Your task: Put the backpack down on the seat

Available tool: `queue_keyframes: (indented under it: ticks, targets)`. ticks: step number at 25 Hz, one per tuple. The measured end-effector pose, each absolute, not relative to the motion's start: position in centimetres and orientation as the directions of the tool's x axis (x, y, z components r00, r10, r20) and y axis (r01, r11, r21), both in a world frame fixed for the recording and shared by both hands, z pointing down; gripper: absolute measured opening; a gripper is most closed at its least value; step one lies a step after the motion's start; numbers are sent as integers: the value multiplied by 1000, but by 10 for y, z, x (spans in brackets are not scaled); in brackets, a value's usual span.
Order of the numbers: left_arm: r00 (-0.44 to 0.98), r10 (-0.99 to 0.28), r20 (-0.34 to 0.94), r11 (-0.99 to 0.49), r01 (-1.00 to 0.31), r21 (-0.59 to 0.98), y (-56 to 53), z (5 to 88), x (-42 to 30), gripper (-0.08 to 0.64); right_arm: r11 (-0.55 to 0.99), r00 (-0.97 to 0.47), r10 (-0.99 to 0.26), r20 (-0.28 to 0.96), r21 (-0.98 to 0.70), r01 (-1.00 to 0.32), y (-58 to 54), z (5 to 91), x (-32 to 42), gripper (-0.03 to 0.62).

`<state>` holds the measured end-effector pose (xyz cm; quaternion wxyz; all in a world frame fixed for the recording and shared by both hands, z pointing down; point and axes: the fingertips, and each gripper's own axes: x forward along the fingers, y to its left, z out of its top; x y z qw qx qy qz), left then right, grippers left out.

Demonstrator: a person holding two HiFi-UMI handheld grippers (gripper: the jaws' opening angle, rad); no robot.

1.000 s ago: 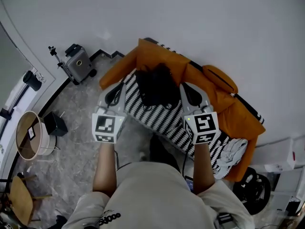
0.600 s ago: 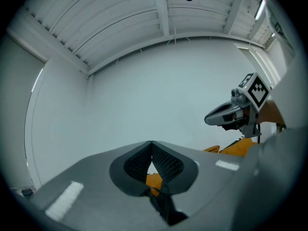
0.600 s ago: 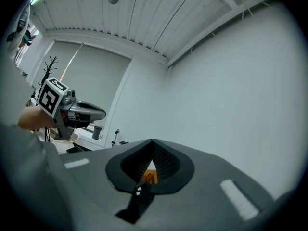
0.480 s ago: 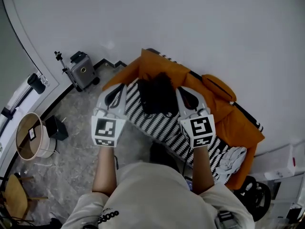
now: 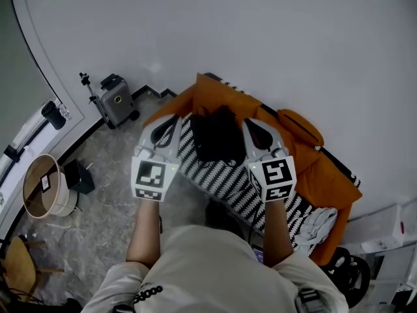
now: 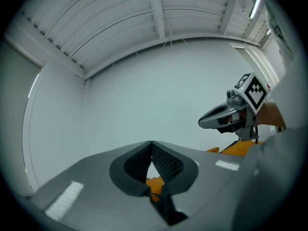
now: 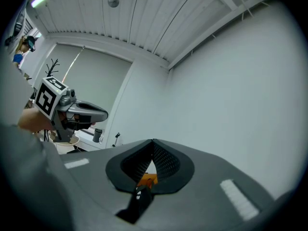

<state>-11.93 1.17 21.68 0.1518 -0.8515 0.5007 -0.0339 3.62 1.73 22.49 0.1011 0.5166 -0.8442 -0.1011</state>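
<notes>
A black backpack [image 5: 215, 134] hangs between my two grippers above the black-and-white striped seat [image 5: 225, 175] of an orange sofa [image 5: 329, 171]. My left gripper [image 5: 173, 122] is at the bag's left side and my right gripper [image 5: 253, 126] at its right. In the left gripper view the jaws [image 6: 151, 143] are shut on a black strap [image 6: 166, 210] that drops away below them. The right gripper [image 7: 153, 141] is likewise shut on a black strap [image 7: 137, 203] with small white marks. Each gripper view shows the other gripper to the side, level with it.
A grey wheeled case [image 5: 117, 100] and a small tripod stand by the wall on the left. A round basket [image 5: 40, 186], a black box [image 5: 77, 175] and a wooden chair [image 5: 19, 271] lie further left. An orange cushion [image 5: 300, 119] and white cloth [image 5: 319, 215] are on the sofa's right.
Both grippers have risen a little with the backpack still hanging between them over the striped seat. Their grip on the straps is unchanged.
</notes>
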Motion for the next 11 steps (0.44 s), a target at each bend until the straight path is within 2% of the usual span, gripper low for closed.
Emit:
queue_keyframes:
  ticks: [11]
  targets:
    - [511, -858, -54, -477, -831, -287, 8, 232, -113, 12, 458, -450, -888, 95, 262, -849, 16, 241, 35, 3]
